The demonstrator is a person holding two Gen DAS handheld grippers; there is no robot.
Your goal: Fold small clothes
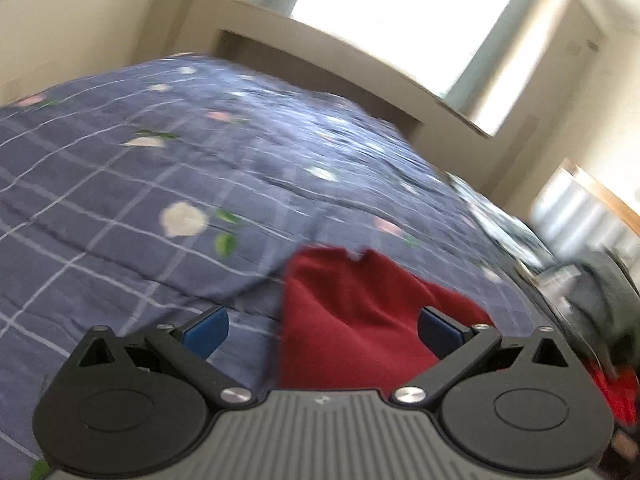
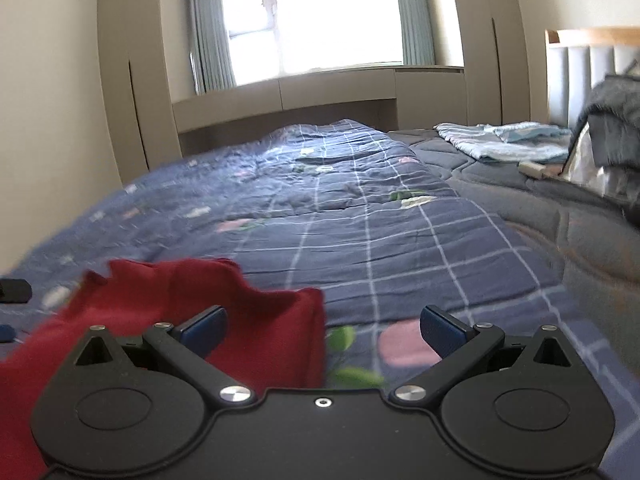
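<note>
A dark red garment (image 1: 352, 316) lies crumpled on the blue checked quilt (image 1: 120, 200), just ahead of my left gripper (image 1: 322, 330), whose blue pads stand wide apart. The cloth fills the right half of the gap and touches neither pad that I can tell. In the right wrist view the same red garment (image 2: 192, 304) lies low left on the quilt (image 2: 380, 240). My right gripper (image 2: 322, 328) is open. Its left pad (image 2: 204, 328) hovers over the cloth's right part, and its right pad is over bare quilt.
A window (image 2: 320, 16) with a beige sill cabinet stands beyond the bed. A folded light-blue blanket (image 2: 500, 140), a dark grey pile (image 2: 612, 120) and a padded headboard (image 2: 580, 68) are at the right. The other gripper's dark body (image 1: 592, 292) shows at the left view's right edge.
</note>
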